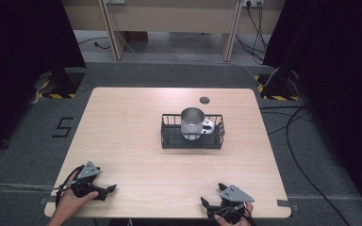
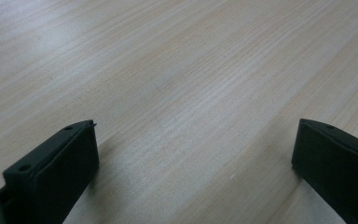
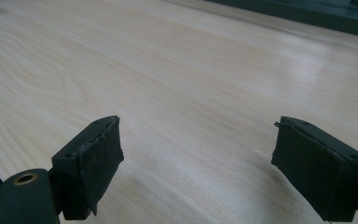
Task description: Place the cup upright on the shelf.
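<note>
Pale wood grain is seen across the worktop [image 1: 136, 141], and a black wire basket [image 1: 169, 137] is set right of centre toward the far side. 1 shiny metal mug [image 1: 192, 122] is stood upright inside that basket, its handle turned to the right. At the near left corner the left gripper [image 1: 107, 189] is held by a hand [image 1: 70, 201], jaws spread wide with nothing between them. At the near right edge the right gripper [image 1: 212, 197] is likewise held released and empty, well apart from the basket.
</note>
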Demonstrator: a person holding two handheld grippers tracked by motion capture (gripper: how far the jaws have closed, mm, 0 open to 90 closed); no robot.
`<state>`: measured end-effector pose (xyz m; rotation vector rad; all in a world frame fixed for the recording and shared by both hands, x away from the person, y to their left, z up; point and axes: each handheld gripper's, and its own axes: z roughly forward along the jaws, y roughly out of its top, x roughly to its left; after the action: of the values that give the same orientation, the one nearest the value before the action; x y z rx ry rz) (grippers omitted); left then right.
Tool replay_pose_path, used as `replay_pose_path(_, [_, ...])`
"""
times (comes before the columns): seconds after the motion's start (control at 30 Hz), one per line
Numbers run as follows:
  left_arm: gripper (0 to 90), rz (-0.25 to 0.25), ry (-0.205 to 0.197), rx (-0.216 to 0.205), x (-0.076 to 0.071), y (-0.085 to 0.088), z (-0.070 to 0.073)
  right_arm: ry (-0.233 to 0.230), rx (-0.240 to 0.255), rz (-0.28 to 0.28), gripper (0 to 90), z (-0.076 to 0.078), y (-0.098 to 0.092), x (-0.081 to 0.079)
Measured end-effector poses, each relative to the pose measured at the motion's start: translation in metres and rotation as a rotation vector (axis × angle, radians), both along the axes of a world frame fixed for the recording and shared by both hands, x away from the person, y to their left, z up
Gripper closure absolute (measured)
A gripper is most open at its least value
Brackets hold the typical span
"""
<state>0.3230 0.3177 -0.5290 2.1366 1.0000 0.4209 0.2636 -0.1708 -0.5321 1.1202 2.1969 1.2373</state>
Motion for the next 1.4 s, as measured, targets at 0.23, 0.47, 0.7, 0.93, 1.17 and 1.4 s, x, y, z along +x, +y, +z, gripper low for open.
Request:
replay_pose_path(0.23, [0.0, 0.0, 0.0, 0.0, -0.0001, 0.0, 0.0, 0.007, -0.034, 0.001, 15.0, -0.0048, 0.0015, -0.0014])
replay_pose_path(0.47, [0.0, 0.0, 0.0, -0.001, -0.0001, -0.0001, 0.0, -0.018, -0.059, 0.004, 13.1, -0.0072, 0.0043, -0.0035])
replay_pose_path(0.7, [0.0, 0.0, 0.0, 0.0, -0.0002, -0.0001, 0.0, -0.025, -0.053, 0.004, 13.0, -0.0085, 0.0037, -0.0044])
replay_pose_path(0.93, [0.0, 0.0, 0.0, -0.001, -0.0002, -0.0001, 0.0, -0.024, -0.054, 0.004, 13.0, -0.0083, 0.0037, -0.0045])
replay_pose_path(1.17, [0.0, 0.0, 0.0, -0.001, -0.0002, -0.0001, 0.0, -0.023, -0.056, 0.006, 13.0, -0.008, 0.0038, -0.0044])
replay_pose_path(1.4, [0.0, -0.001, 0.0, 0.0, -0.0003, -0.0001, 0.0, -0.021, -0.059, 0.007, 13.0, -0.0077, 0.0038, -0.0044])
